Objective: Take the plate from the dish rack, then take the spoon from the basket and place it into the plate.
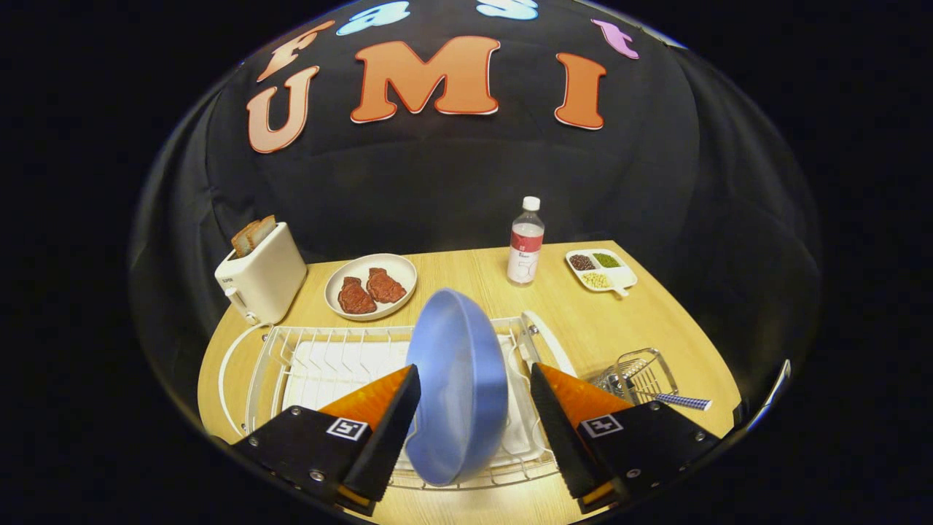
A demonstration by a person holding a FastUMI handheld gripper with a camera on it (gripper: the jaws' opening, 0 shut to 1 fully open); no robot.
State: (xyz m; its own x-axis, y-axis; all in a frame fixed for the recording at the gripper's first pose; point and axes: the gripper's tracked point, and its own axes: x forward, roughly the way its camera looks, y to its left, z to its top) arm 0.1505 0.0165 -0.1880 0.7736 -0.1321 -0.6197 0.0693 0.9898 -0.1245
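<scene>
Blue round plastic plate [458, 386] stands on edge in the white wire dish rack [306, 364] at lower centre, between the gripper [475, 397] fingers, which are spread wide, the left one close to its rim. Lower right, a checked-handled spoon [674, 399] lies in a small wire basket [641, 373] on the wooden table [583, 321].

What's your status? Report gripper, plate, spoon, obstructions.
Hand-held gripper open, fingers either side of the blue plate. Plate on edge in the dish rack, not clamped. Spoon in the wire basket beside the rack. Nothing in the way.
</scene>
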